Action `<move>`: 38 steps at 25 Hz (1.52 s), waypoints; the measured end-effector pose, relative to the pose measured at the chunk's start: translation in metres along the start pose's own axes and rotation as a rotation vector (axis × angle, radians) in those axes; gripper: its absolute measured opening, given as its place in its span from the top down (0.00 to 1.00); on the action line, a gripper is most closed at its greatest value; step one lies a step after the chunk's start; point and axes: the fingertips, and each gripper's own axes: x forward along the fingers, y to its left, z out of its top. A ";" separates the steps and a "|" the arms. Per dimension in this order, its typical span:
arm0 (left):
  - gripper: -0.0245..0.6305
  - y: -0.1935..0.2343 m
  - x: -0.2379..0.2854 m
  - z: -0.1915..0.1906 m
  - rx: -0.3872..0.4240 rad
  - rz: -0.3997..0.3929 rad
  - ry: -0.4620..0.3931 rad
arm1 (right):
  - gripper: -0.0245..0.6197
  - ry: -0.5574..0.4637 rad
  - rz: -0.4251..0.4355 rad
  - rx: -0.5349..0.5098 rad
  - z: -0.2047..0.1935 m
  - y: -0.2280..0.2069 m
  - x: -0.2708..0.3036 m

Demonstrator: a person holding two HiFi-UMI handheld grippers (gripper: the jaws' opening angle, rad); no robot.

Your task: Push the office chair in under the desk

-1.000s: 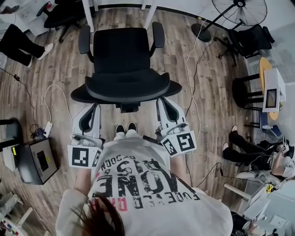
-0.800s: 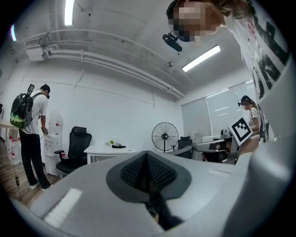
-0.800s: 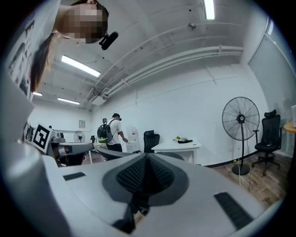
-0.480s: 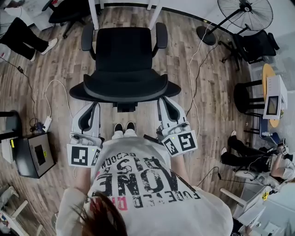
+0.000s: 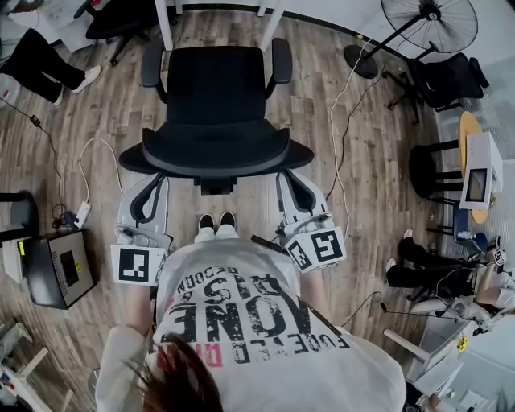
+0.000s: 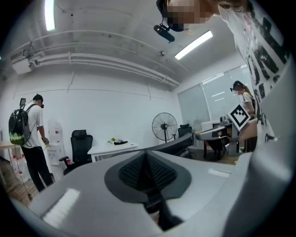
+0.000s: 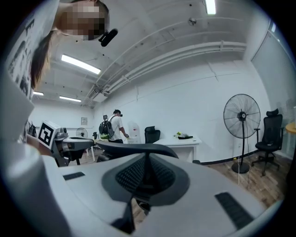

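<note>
A black office chair stands with its curved backrest toward me and its seat facing the white desk legs at the top of the head view. My left gripper and right gripper point at the backrest's two rear corners, their tips at its rim; I cannot tell whether they touch it. Both are shut with nothing between the pads. In the left gripper view the shut gripper points toward the desk. From the right gripper the backrest rises just ahead.
White cables trail on the wood floor right of the chair, and a power strip and black box lie at the left. A standing fan, another black chair and a stool stand at the right. A person's legs show top left.
My left gripper has rolled slightly and its marker cube has shifted a little left. The chair and the right gripper sit much as before.
</note>
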 end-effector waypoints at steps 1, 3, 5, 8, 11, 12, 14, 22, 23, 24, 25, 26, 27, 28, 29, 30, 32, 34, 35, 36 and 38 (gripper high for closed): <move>0.94 0.000 0.000 -0.005 0.010 -0.007 0.037 | 0.93 0.013 0.000 -0.009 -0.002 -0.001 0.000; 0.88 0.000 0.002 -0.012 0.033 -0.019 0.092 | 0.92 0.040 0.010 -0.030 -0.008 -0.003 0.003; 0.80 0.001 0.004 -0.018 0.058 -0.036 0.121 | 0.91 0.068 0.033 -0.047 -0.015 -0.004 0.005; 0.76 0.001 0.006 -0.028 0.097 -0.072 0.161 | 0.75 0.115 0.058 -0.090 -0.025 -0.005 0.009; 0.72 0.000 0.010 -0.041 0.202 -0.155 0.200 | 0.74 0.167 0.084 -0.164 -0.032 -0.006 0.012; 0.72 0.000 0.012 -0.045 0.240 -0.183 0.217 | 0.74 0.183 0.097 -0.193 -0.035 -0.006 0.013; 0.71 0.002 0.014 -0.056 0.289 -0.218 0.267 | 0.74 0.213 0.139 -0.256 -0.039 -0.004 0.015; 0.68 0.009 0.015 -0.111 0.544 -0.344 0.496 | 0.72 0.348 0.262 -0.425 -0.073 0.001 0.025; 0.68 0.008 0.016 -0.117 0.581 -0.363 0.521 | 0.71 0.361 0.272 -0.434 -0.078 0.002 0.027; 0.68 0.008 0.016 -0.121 0.607 -0.381 0.540 | 0.70 0.375 0.281 -0.446 -0.082 0.002 0.028; 0.68 0.008 0.017 -0.125 0.622 -0.395 0.555 | 0.70 0.391 0.287 -0.466 -0.086 0.002 0.029; 0.68 0.008 0.018 -0.128 0.628 -0.405 0.567 | 0.70 0.409 0.290 -0.496 -0.090 0.001 0.030; 0.68 0.007 0.018 -0.130 0.628 -0.411 0.577 | 0.70 0.429 0.292 -0.531 -0.093 0.000 0.031; 0.68 0.007 0.019 -0.132 0.627 -0.414 0.587 | 0.70 0.447 0.294 -0.564 -0.097 -0.001 0.031; 0.68 0.007 0.019 -0.134 0.627 -0.416 0.597 | 0.70 0.464 0.296 -0.592 -0.101 -0.002 0.032; 0.68 0.007 0.020 -0.137 0.628 -0.419 0.605 | 0.70 0.481 0.300 -0.616 -0.105 -0.003 0.033; 0.68 0.008 0.020 -0.142 0.628 -0.425 0.620 | 0.69 0.513 0.307 -0.661 -0.111 -0.004 0.033; 0.68 0.009 0.020 -0.146 0.632 -0.426 0.627 | 0.69 0.539 0.307 -0.701 -0.117 -0.006 0.035; 0.68 0.009 0.021 -0.147 0.635 -0.424 0.627 | 0.69 0.546 0.304 -0.715 -0.119 -0.006 0.035; 0.68 0.009 0.022 -0.147 0.637 -0.422 0.625 | 0.69 0.550 0.302 -0.725 -0.120 -0.007 0.036; 0.68 0.010 0.023 -0.150 0.644 -0.417 0.625 | 0.69 0.555 0.301 -0.743 -0.122 -0.007 0.037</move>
